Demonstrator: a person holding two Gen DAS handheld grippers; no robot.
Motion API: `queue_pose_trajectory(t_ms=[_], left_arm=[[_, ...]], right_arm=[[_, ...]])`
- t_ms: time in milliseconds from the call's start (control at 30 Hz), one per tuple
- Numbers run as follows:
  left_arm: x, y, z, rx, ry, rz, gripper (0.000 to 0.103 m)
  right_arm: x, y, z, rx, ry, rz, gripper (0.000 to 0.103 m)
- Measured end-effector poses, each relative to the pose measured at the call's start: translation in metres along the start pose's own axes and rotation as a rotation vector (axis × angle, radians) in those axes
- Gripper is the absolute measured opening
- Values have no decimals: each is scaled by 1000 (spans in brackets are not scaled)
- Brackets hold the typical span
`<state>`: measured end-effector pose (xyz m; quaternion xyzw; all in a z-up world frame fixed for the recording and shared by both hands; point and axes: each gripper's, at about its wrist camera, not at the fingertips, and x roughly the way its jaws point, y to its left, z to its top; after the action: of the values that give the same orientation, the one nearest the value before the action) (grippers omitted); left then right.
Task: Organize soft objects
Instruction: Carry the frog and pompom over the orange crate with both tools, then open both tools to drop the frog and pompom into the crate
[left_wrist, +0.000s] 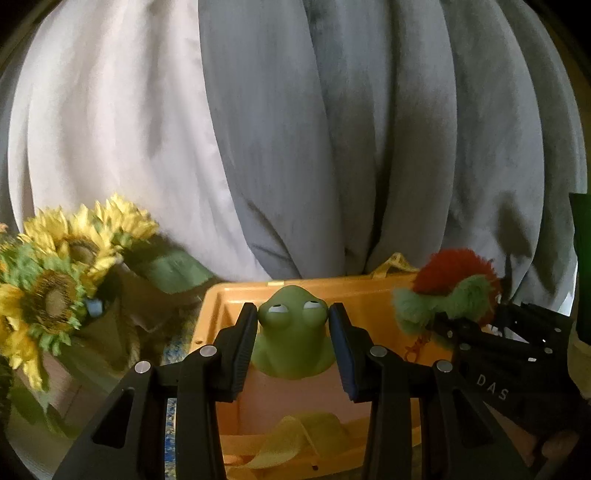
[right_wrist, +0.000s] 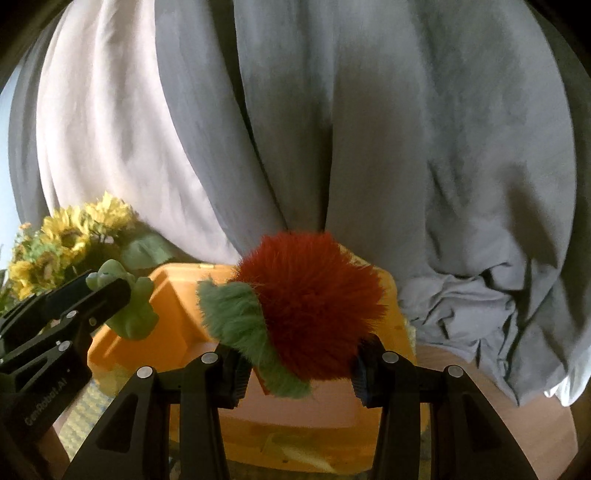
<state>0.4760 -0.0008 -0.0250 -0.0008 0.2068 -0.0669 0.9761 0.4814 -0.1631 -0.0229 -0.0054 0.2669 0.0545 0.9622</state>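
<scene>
Left jaws clamp green frog (left_wrist: 291, 339), right jaws clamp red pompom (right_wrist: 314, 306), above orange bin (left_wrist: 369, 291)

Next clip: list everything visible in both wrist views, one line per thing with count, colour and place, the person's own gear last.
frog toy: 1, green, clamped between the left claw's fingers above the bin
fuzzy pom toy: 1, red with green fur, clamped between the right claw's fingers above the bin
bin: 1, orange, low centre, beneath both toys
cloth: 1, yellow, lying inside the bin
sunflowers: a bunch, yellow with green leaves, left of the bin
curtains: white panel at left, grey at right, behind everything
left claw: 1, black, shut on the frog
right claw: 1, black, shut on the pom toy
</scene>
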Motion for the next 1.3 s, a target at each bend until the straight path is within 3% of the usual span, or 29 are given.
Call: queue_pose_trajectory(t_ms=[100,233,300,367,533,1300], left_arm=[[13,2,-4,-6,31,-4,40],[25,5,-8,-26,73,-15,40],[27,5,-9,-29,77,-13,45],[24,4,-8,-29,70,-10,62],[11,3,-4,-15,39,5,68],[-112,-12,-2,22,-29,2,71]], right_arm=[[13,-1,-2,-3,31,4,48],[25,-2,-5,2,57,0,67],[27,-3,-5,-1,54,-11,72],[27,-3,-5,-2,48,-22,76],[18,-5,-2,7,30,-47,78],[-109,4,-7,15,-85,-90,78]])
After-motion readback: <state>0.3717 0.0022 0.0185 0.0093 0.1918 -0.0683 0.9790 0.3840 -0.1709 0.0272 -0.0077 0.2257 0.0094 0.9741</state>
